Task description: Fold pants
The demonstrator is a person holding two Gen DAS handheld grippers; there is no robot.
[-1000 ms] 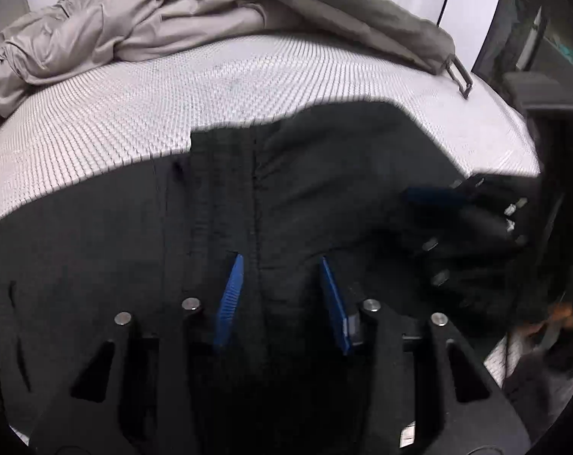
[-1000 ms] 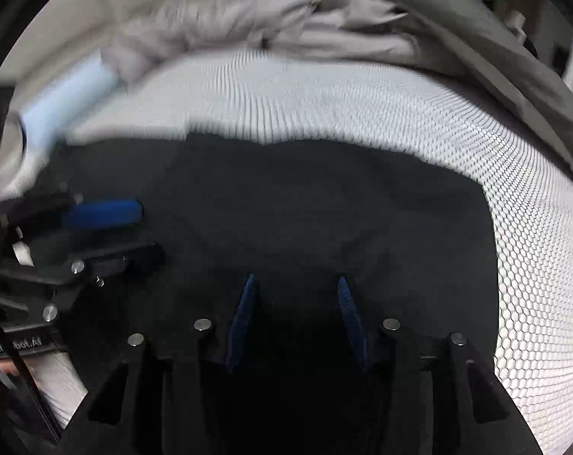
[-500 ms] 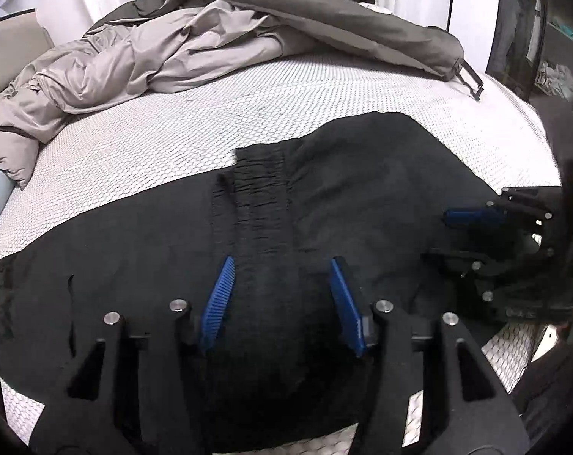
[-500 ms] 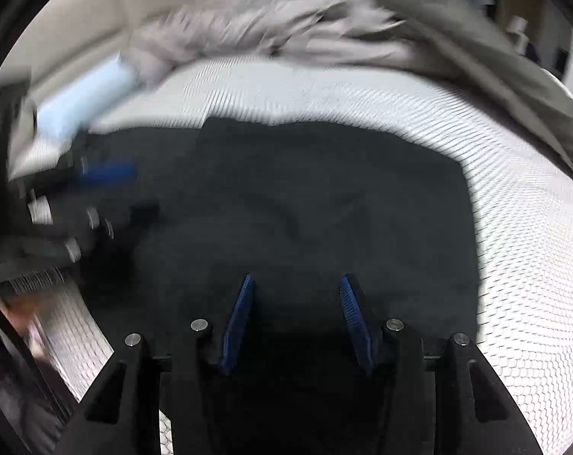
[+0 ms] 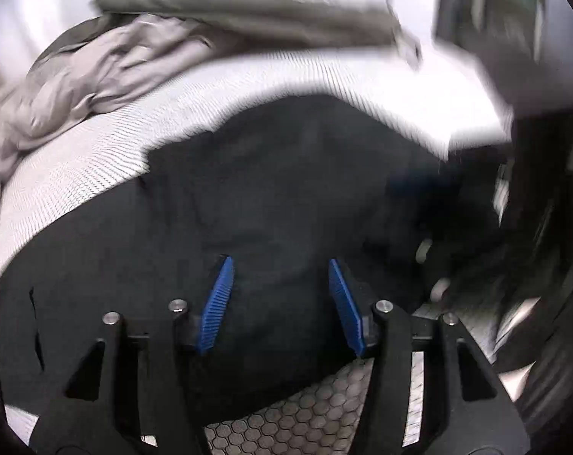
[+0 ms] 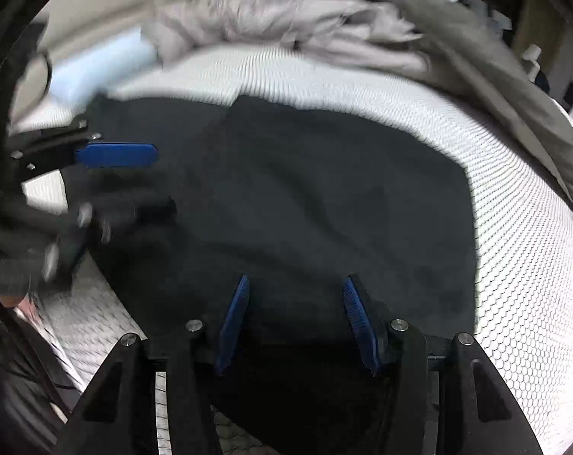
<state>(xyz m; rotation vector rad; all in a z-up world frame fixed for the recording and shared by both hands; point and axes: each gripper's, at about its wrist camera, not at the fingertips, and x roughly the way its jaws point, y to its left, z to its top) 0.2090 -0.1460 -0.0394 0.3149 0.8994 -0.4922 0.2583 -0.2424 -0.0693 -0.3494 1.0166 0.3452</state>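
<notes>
Both views have swung back low over the black fabric pants (image 5: 271, 204) on the white honeycomb-textured mattress (image 6: 514, 250); with left gripper (image 5: 280, 265) and right gripper (image 6: 296, 284) fingers apart and empty, pinch the near edge squarely before lifting.

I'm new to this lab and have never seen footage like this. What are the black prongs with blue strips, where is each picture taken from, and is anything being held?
The prongs are hand-held grippers, one in each of a person's hands; no robot arm is involved. Each round picture comes from a fisheye camera on one gripper, looking forward along its two fingers. In the left wrist view, the left gripper stands open over black pants. In the right wrist view, the right gripper is open too, over the same pants. Neither holds anything. The pants lie spread on a white honeycomb-patterned mattress, with a crumpled grey duvet behind. The views are partly blurred.
</notes>
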